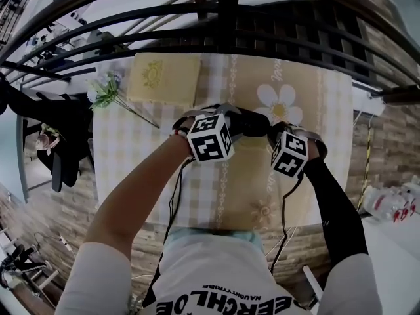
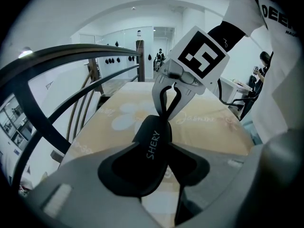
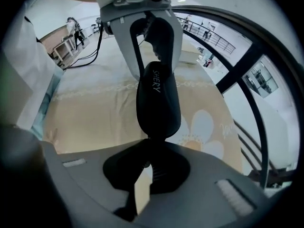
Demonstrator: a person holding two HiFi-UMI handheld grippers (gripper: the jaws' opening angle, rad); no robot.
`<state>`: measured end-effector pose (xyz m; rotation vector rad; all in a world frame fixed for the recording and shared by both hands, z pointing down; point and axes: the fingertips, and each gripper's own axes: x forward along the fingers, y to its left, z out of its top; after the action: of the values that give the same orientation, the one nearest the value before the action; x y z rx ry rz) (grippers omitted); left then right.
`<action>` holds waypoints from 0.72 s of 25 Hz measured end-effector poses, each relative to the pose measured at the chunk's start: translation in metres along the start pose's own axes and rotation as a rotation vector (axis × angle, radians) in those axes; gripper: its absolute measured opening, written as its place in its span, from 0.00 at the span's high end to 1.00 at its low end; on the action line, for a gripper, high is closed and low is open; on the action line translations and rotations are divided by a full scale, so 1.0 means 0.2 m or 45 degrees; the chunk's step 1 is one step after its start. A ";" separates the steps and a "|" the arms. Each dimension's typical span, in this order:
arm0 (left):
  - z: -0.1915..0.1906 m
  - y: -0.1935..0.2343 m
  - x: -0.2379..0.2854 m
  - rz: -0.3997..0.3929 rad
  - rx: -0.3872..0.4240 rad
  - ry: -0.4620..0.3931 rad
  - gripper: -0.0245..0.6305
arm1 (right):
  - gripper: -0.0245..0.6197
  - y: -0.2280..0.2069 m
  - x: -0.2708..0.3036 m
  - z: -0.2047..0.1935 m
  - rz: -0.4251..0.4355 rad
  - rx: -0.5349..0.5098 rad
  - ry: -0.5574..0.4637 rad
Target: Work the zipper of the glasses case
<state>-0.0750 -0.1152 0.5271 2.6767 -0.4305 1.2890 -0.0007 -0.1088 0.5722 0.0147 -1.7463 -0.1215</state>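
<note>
Over the table (image 1: 308, 97), glasses case (image 2: 153, 146): held aloft.
Left gripper (image 2: 154, 170): clamped on case.
Right gripper (image 3: 148, 167): pinched shut at its end.
Progress: we see no opening; unzipping remains.

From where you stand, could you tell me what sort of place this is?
Likely an indoor landing or gallery: a table in a flowered cloth stands beside a dark curved railing, with brick-patterned flooring around it.

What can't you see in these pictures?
- Zipper pull: in the right gripper view, hidden where the shut right gripper meets the glasses case.
- Zipper open or closed: the case is too dark in every view to tell.
- Head view: the marker cubes cover most of the glasses case.
</note>
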 end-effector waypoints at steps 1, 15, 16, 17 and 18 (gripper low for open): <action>0.00 0.00 0.00 0.002 -0.016 -0.013 0.54 | 0.92 0.00 -0.01 0.00 -0.001 0.038 -0.021; 0.13 -0.07 0.04 -0.047 -0.058 -0.026 0.54 | 0.92 -0.35 0.00 -0.10 -0.219 0.404 -0.185; 0.12 -0.05 0.03 -0.027 -0.043 -0.002 0.54 | 0.92 -0.35 0.01 -0.10 -0.216 0.410 -0.196; 0.11 -0.02 0.02 0.001 -0.033 0.016 0.54 | 0.92 -0.35 0.03 -0.10 -0.216 0.408 -0.207; 0.10 0.01 0.00 0.045 -0.033 0.024 0.54 | 0.92 -0.35 0.03 -0.09 -0.218 0.404 -0.218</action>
<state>-0.0605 -0.1226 0.5146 2.6451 -0.4904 1.3075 0.0125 -0.1812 0.5758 0.3963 -1.9187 0.0321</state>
